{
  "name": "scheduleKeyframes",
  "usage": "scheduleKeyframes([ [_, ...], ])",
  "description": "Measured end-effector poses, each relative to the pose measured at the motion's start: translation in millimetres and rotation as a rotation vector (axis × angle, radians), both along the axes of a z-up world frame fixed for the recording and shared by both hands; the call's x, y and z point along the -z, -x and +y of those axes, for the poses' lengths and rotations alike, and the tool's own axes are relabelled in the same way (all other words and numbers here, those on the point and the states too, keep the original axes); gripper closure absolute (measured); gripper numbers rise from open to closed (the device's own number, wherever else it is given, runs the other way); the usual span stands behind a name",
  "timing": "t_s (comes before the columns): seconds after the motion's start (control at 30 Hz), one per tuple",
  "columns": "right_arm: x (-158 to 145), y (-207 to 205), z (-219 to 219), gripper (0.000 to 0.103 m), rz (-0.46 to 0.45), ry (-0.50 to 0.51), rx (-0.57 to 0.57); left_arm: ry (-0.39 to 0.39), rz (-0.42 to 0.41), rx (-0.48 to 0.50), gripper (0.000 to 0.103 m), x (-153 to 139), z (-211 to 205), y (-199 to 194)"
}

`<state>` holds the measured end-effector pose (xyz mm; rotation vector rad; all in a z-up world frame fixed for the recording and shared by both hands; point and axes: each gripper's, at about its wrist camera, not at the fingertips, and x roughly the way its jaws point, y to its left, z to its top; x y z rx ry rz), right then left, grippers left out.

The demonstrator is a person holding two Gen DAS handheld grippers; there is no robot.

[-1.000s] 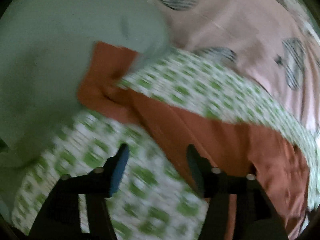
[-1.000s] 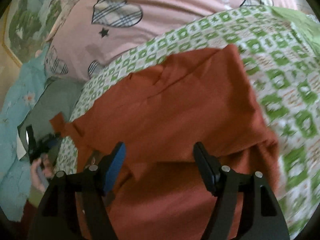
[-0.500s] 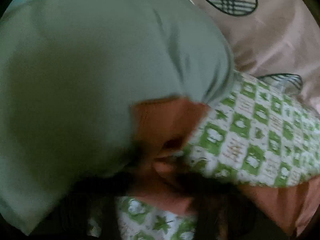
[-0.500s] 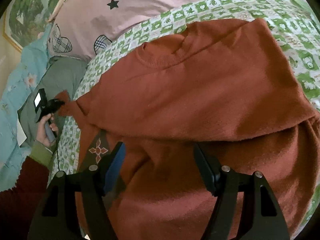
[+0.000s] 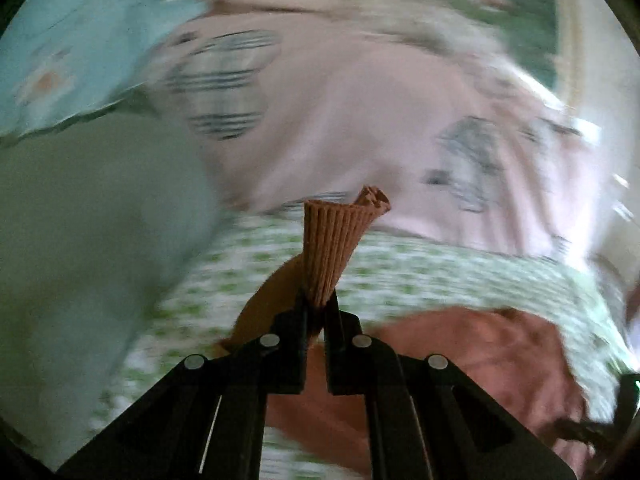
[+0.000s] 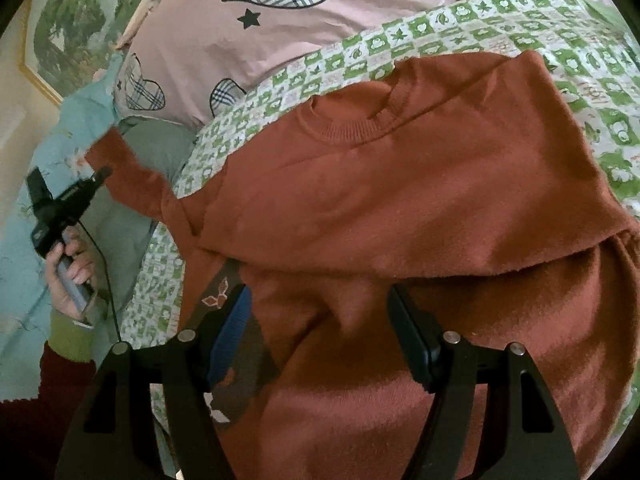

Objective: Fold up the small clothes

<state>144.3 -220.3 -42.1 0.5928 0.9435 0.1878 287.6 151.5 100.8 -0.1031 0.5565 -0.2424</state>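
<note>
A rust-brown sweater [image 6: 420, 208] lies spread on a green-and-white checked sheet [image 6: 472, 20], neckline away from me. My left gripper [image 5: 316, 304] is shut on the ribbed cuff [image 5: 332, 248] of its left sleeve and holds it lifted off the bed; the cuff sticks up between the jaws. In the right wrist view the left gripper [image 6: 102, 174] shows at far left with the sleeve [image 6: 132, 176] stretched toward it. My right gripper [image 6: 320, 320] is open and empty just above the sweater's lower body.
A pink pillow with plaid hearts [image 6: 288, 24] lies beyond the sweater. A grey-green cloth [image 6: 156, 148] and a light blue floral cover [image 6: 24, 240] lie left. A framed picture [image 6: 68, 36] hangs on the wall. A dark patterned garment [image 6: 224, 292] lies under the sweater's left side.
My left gripper has closed on the sleeve cuff and lifted it up and outward to the left. The right gripper has stayed open over the sweater's body, shifting only slightly.
</note>
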Motion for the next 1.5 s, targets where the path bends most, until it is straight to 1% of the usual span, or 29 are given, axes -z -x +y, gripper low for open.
scheduleKeyframes([
  [0.07,-4.7,5.8,-5.9,0.031,-0.012,0.001,0.018,0.012,-0.004,0.135,0.099,-6.6,-40.8,13.0],
  [0.17,-10.4,15.4,-17.8,0.031,-0.026,0.004,0.051,0.008,0.007,0.283,0.099,-4.5,-97.9,22.3],
  [0.23,-11.8,22.2,-26.9,0.032,-0.03,0.008,0.077,0.007,0.025,0.385,0.099,4.6,-144.3,25.4],
  [0.33,-10.3,29.8,-38.1,0.031,-0.025,0.005,0.106,0.011,0.069,0.492,0.099,23.1,-195.8,27.7],
  [0.4,-7.9,33.8,-44.3,0.031,-0.018,0.002,0.123,0.011,0.115,0.561,0.099,37.6,-230.9,27.3],
  [0.47,-5.4,36.3,-48.5,0.031,-0.013,-0.001,0.135,-0.012,0.142,0.594,0.099,52.9,-260.0,27.8],
  [0.5,-4.4,36.6,-49.8,0.031,-0.012,-0.003,0.14,-0.035,0.171,0.615,0.098,65.3,-280.6,26.2],
  [0.57,-3.7,36.7,-51.8,0.031,-0.014,-0.006,0.15,-0.085,0.225,0.602,0.097,88.2,-305.5,21.5],
  [0.6,-3.9,36.1,-52.2,0.031,-0.015,-0.004,0.152,-0.11,0.258,0.592,0.093,100.4,-314.0,16.4],
  [0.63,-4.6,35.4,-52.0,0.031,-0.018,-0.003,0.153,-0.132,0.278,0.578,0.092,109.9,-317.3,14.5],
  [0.67,-6.0,34.6,-52.0,0.031,-0.024,0.002,0.153,-0.147,0.298,0.563,0.09,119.2,-317.9,12.5],
  [0.7,-7.2,33.5,-51.8,0.031,-0.03,0.006,0.152,-0.149,0.316,0.552,0.079,125.8,-317.1,12.2],
  [0.73,-8.8,31.3,-51.6,0.031,-0.038,0.011,0.148,-0.141,0.336,0.546,0.072,129.8,-311.7,12.8],
  [0.77,-9.8,29.2,-51.3,0.031,-0.044,0.018,0.148,-0.131,0.339,0.536,0.063,130.8,-304.9,16.4],
  [0.8,-10.2,26.2,-51.6,0.031,-0.047,0.026,0.148,-0.126,0.329,0.523,0.06,129.5,-295.5,22.6],
  [0.9,-10.0,11.5,-51.1,0.031,-0.054,0.049,0.138,-0.11,0.306,0.478,0.045,118.9,-264.6,37.0],
  [0.97,-7.8,-2.8,-47.1,0.031,-0.054,0.083,0.111,-0.105,0.297,0.413,0.044,113.3,-235.3,47.7],
  [1.03,-4.9,-16.4,-40.6,0.032,-0.044,0.132,0.076,-0.108,0.298,0.311,0.044,113.2,-197.3,56.0],
  [1.07,-3.1,-25.8,-34.6,0.031,-0.038,0.18,0.039,-0.114,0.299,0.263,0.044,113.9,-181.9,58.4],
  [1.13,-1.0,-38.7,-24.5,0.031,-0.033,0.265,-0.026,-0.128,0.309,0.122,0.043,120.1,-137.9,60.1],
  [1.17,0.3,-46.9,-16.8,0.032,-0.038,0.335,-0.077,-0.131,0.318,0.071,0.043,123.4,-122.2,59.0],
  [1.2,0.7,-51.7,-11.0,0.032,-0.042,0.387,-0.111,-0.136,0.34,0.0,0.043,130.5,-98.6,55.9],
  [1.23,1.4,-57.0,-3.9,0.032,-0.048,0.448,-0.155,-0.136,0.355,-0.035,0.043,135.0,-85.5,53.4],
  [1.3,2.8,-63.7,6.8,0.032,-0.064,0.538,-0.218,-0.133,0.386,-0.088,0.043,144.6,-62.7,48.1],
  [1.4,7.1,-74.8,19.8,0.032,-0.079,0.642,-0.298,-0.135,0.394,-0.114,0.043,151.3,-46.8,42.5],
  [1.5,19.1,-91.6,25.1,0.034,-0.055,0.675,-0.348,-0.142,0.384,-0.117,0.043,153.6,-46.3,36.2],
])
